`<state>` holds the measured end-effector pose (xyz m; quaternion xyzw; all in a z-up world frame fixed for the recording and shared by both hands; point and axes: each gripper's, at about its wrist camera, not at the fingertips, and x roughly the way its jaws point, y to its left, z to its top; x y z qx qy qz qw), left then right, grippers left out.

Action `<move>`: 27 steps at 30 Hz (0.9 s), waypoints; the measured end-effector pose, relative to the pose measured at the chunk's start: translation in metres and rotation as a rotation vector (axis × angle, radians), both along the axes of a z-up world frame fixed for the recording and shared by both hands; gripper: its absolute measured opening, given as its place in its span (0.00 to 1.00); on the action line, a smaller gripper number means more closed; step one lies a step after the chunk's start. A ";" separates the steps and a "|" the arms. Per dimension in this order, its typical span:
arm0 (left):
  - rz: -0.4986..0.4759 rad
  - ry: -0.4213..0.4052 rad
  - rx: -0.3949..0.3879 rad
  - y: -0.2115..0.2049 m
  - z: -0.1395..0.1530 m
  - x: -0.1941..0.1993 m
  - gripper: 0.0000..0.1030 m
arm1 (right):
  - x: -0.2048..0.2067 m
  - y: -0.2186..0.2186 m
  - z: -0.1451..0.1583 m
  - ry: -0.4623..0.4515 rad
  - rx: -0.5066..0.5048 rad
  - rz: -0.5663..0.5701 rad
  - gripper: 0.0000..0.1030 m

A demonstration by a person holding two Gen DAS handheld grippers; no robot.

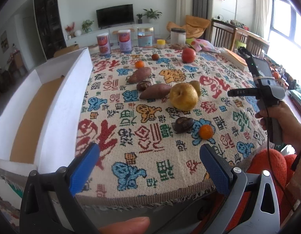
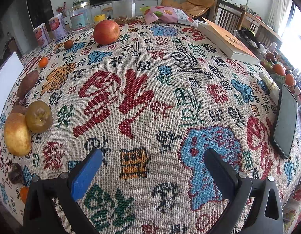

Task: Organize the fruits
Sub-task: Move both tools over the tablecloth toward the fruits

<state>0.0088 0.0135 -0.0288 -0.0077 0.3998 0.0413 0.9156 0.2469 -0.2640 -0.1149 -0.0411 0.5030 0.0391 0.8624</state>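
Fruit lies scattered on the patterned tablecloth (image 1: pixel 142 136): a yellow pear (image 1: pixel 183 96) with a smaller green pear (image 1: pixel 196 86) behind it, two sweet potatoes (image 1: pixel 155 91), dark passion fruits (image 1: pixel 183 124), small oranges (image 1: pixel 205 132) and a red apple (image 1: pixel 188 55). A white cardboard box (image 1: pixel 58 101) stands open at the left. My left gripper (image 1: pixel 149 156) is open and empty above the table's near edge. My right gripper (image 2: pixel 153 162) is open and empty over the cloth; the pears (image 2: pixel 38 116) lie to its left, the apple (image 2: pixel 106 32) far ahead.
Jars and cans (image 1: pixel 145 37) line the far edge. A book (image 2: pixel 226 41) and a snack bag (image 2: pixel 168 15) lie at the back right, a phone (image 2: pixel 285 120) at the right edge. The right hand and gripper body (image 1: pixel 267 97) show in the left wrist view.
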 end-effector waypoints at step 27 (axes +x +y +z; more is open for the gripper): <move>-0.017 -0.008 0.014 -0.016 0.003 0.008 0.99 | 0.045 -0.001 -0.018 -0.081 0.023 -0.072 1.00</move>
